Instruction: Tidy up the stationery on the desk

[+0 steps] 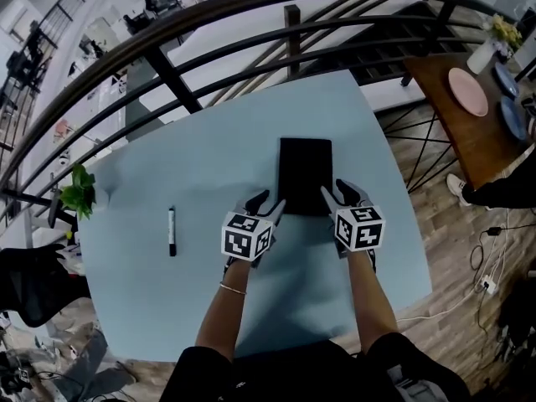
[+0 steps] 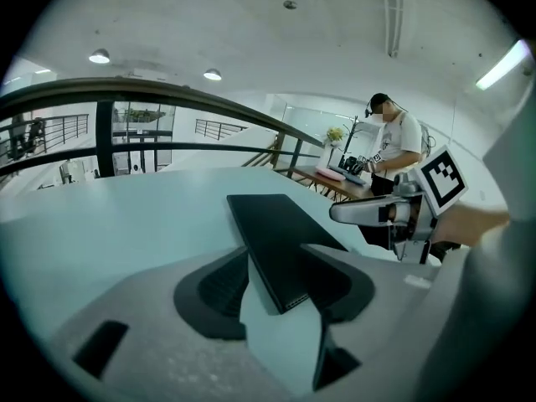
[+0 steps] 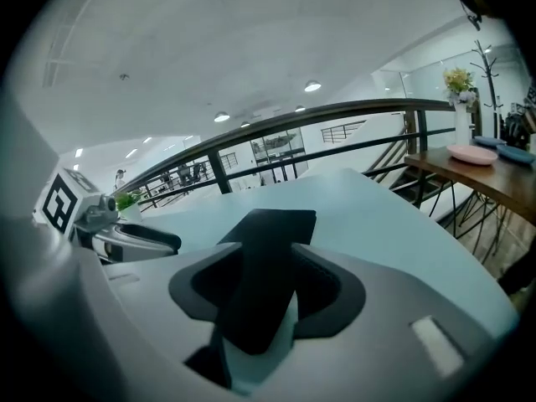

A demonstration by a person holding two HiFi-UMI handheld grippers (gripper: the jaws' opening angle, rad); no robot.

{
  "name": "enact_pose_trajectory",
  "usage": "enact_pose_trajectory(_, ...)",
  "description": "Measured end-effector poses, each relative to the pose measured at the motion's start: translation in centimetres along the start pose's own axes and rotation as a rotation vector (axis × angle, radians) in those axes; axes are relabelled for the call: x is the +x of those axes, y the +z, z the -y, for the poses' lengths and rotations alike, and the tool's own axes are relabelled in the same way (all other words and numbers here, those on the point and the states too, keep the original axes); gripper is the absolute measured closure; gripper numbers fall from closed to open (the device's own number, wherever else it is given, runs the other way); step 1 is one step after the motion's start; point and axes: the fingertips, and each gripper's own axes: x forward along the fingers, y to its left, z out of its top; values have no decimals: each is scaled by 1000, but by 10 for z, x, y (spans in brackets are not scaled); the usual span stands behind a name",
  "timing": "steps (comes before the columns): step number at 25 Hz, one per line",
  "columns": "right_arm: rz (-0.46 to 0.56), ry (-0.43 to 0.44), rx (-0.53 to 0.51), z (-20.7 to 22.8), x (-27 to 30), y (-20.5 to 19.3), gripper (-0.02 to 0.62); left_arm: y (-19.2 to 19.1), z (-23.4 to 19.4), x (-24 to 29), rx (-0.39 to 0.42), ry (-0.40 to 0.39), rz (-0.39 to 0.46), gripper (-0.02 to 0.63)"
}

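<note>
A black notebook lies flat on the pale blue desk. My left gripper sits at its near left corner, jaws open, and that corner lies between them without the pads pressing on it. At the near right corner my right gripper stands open the same way, with the notebook's edge running between its jaws. A black marker pen lies alone on the desk, well to the left of both grippers.
A small green plant stands at the desk's left edge. A dark curved railing runs behind the desk. A wooden table with plates stands at the far right, and a person stands by it in the left gripper view.
</note>
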Motion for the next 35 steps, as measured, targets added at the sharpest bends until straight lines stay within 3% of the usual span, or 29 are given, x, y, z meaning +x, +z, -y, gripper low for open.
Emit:
enact_pose_trajectory(15, -179, 13, -10, 9, 26, -37, 362, -22, 3, 43, -39, -19, -140, 402)
enact_pose_trajectory(18, -183, 7, -28, 9, 26, -39, 364, -23, 7, 44, -40, -23, -143, 428)
enact_pose_trajectory(35, -203, 45, -55, -22, 18, -56, 368, -46, 6, 13, -65, 14, -132, 425)
